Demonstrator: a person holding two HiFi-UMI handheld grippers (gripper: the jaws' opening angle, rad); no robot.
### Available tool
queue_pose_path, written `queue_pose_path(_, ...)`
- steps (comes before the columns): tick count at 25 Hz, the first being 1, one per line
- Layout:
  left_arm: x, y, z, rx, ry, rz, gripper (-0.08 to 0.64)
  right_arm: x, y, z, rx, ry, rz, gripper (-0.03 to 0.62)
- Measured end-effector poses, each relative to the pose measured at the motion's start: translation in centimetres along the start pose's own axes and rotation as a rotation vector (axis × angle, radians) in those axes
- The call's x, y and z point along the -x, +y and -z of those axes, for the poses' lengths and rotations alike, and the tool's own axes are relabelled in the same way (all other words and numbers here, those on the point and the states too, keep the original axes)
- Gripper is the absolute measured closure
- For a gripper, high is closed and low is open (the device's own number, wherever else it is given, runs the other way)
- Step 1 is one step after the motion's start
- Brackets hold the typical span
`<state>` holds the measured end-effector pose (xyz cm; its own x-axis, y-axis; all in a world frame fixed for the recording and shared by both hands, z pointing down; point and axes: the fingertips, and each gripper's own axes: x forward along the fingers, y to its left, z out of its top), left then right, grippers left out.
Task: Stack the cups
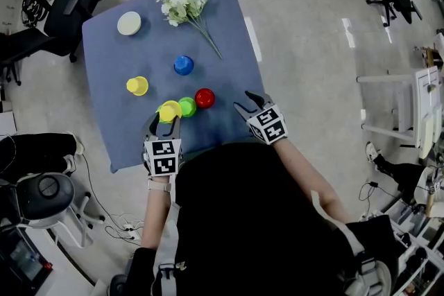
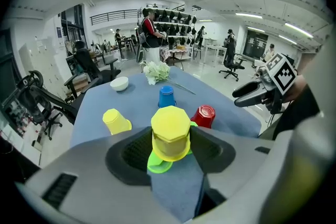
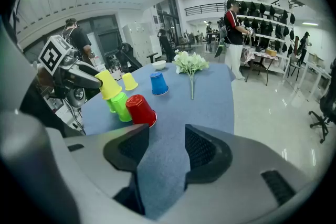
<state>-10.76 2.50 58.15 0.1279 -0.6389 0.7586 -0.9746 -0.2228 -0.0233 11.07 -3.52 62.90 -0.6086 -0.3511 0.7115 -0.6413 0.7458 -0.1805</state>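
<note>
My left gripper (image 1: 164, 123) is shut on an upside-down yellow cup (image 2: 170, 132), which sits between both pads. This cup (image 3: 107, 85) hangs tilted just over an upside-down green cup (image 1: 187, 107), whose rim (image 2: 160, 163) peeks out beneath it. A red cup (image 1: 205, 98) stands upside down right beside the green one. Farther back are a blue cup (image 1: 183, 65) and a second yellow cup (image 1: 137, 85), both upside down. My right gripper (image 1: 248, 102) is open and empty above the blue cloth, right of the red cup (image 3: 139, 110).
A white bowl (image 1: 129, 23) and a bunch of white flowers (image 1: 186, 8) lie at the far side of the blue-covered table (image 1: 118, 59). Office chairs stand beyond the table's left corner. The person's body is at the near edge.
</note>
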Motion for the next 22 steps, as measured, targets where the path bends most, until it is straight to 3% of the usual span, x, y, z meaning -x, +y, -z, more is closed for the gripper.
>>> queue_pose_path(11, 0.3, 0.0, 0.4, -0.033, -0.001, 0.009, 0.267, 0.0, 0.9, -0.1, 0.005, -0.005, -0.003, 0.370)
queue_pose_path(22, 2.5, 1.3, 2.4, 0.035, 0.000, -0.034, 0.267, -1.8, 1.5, -4.6, 0.059, -0.059, -0.054, 0.370)
